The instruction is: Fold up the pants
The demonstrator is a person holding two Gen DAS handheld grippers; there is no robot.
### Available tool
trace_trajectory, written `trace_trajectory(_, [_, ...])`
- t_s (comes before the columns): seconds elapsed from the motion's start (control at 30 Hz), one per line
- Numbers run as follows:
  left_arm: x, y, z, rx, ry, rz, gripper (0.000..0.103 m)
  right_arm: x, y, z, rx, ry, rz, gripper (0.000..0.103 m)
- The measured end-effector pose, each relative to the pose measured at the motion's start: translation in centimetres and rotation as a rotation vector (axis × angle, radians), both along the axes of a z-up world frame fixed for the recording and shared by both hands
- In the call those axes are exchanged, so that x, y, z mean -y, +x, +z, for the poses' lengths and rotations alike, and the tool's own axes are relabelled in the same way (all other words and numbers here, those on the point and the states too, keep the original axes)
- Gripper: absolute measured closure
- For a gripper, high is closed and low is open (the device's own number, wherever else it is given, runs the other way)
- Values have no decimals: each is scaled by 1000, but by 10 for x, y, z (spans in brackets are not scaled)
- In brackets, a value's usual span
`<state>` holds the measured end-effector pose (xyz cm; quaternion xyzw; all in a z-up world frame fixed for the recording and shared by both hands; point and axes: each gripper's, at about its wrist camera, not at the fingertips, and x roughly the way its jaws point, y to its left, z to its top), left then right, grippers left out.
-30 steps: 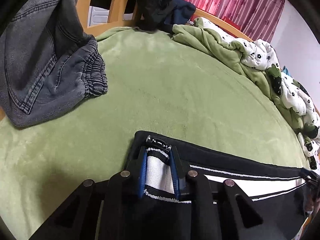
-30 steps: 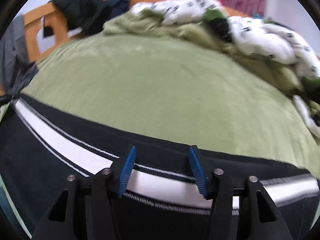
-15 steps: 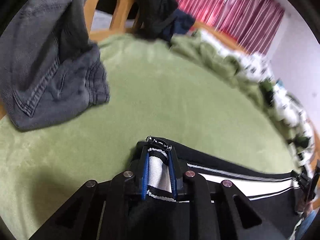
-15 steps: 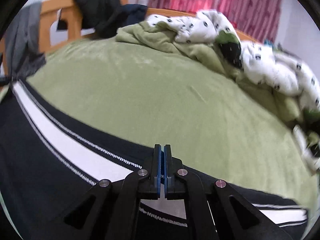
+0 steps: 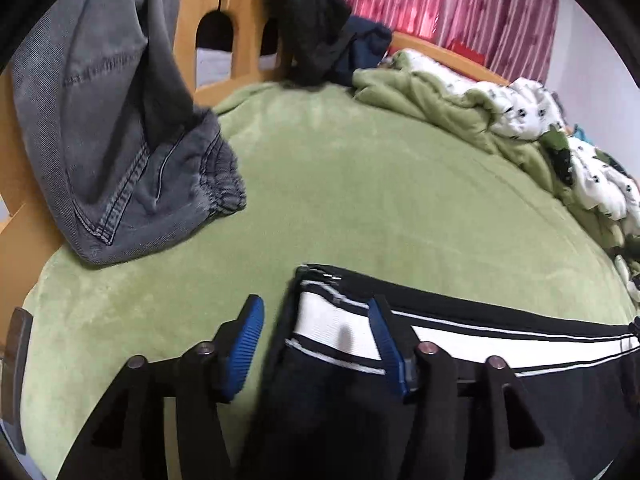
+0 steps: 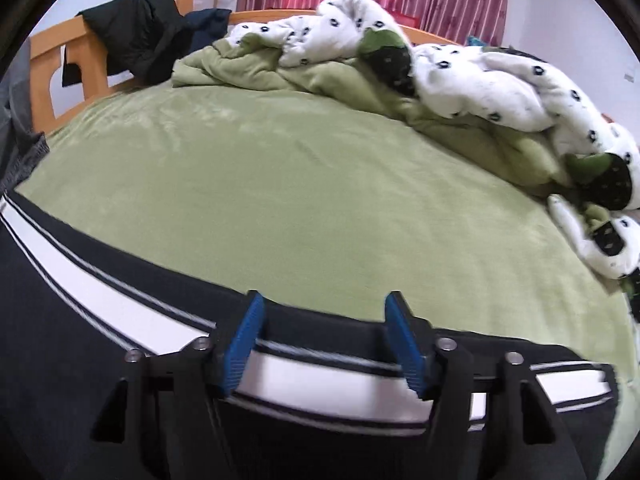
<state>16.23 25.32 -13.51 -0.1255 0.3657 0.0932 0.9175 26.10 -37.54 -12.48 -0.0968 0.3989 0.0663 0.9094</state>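
Black pants with a white side stripe (image 5: 460,340) lie along the near edge of the green bed cover (image 5: 360,184). Their left end lies between the blue pads of my left gripper (image 5: 316,340), whose jaws are opening; the pads no longer press the cloth. In the right wrist view the same pants (image 6: 100,308) run across the bottom. My right gripper (image 6: 326,340) hovers over the striped edge with its jaws opening, and nothing is pinched between its pads.
Grey jeans (image 5: 120,140) hang over the wooden bed frame (image 5: 224,36) at the left. Dark clothes (image 6: 136,36) drape the frame at the back. A crumpled green and white spotted duvet (image 6: 460,80) fills the far right. Pink curtains (image 5: 460,4) hang behind.
My left gripper, shut on the pants' end before, has opened and let the cloth go. My right gripper closed on the striped edge half a second ago and has opened again.
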Motion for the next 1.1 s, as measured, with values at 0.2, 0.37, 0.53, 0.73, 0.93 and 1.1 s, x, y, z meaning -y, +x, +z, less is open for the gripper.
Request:
trace_trajectory(0.2, [26, 0, 5, 8, -55, -15, 45, 14, 22, -31, -74, -51, 24, 46])
trace_trajectory(0.37, [41, 0, 2, -38, -25, 5, 45, 11, 30, -60, -28, -124, -57, 87])
trace_trajectory(0.53, [51, -19, 2, -52, -84, -14, 45, 19, 26, -47, -14, -81, -131, 87])
trace_trajectory(0.73, [72, -59, 2, -79, -92, -100, 45, 19, -21, -9, -14, 113, -251, 75])
trace_trajectory(0.93, [70, -97, -3, -71, -191, -160, 45, -24, -96, 39, 34, 105, -215, 58])
trace_trajectory(1.1, [74, -120, -9, -53, -227, -223, 45, -51, -145, 71, 93, 62, -283, 57])
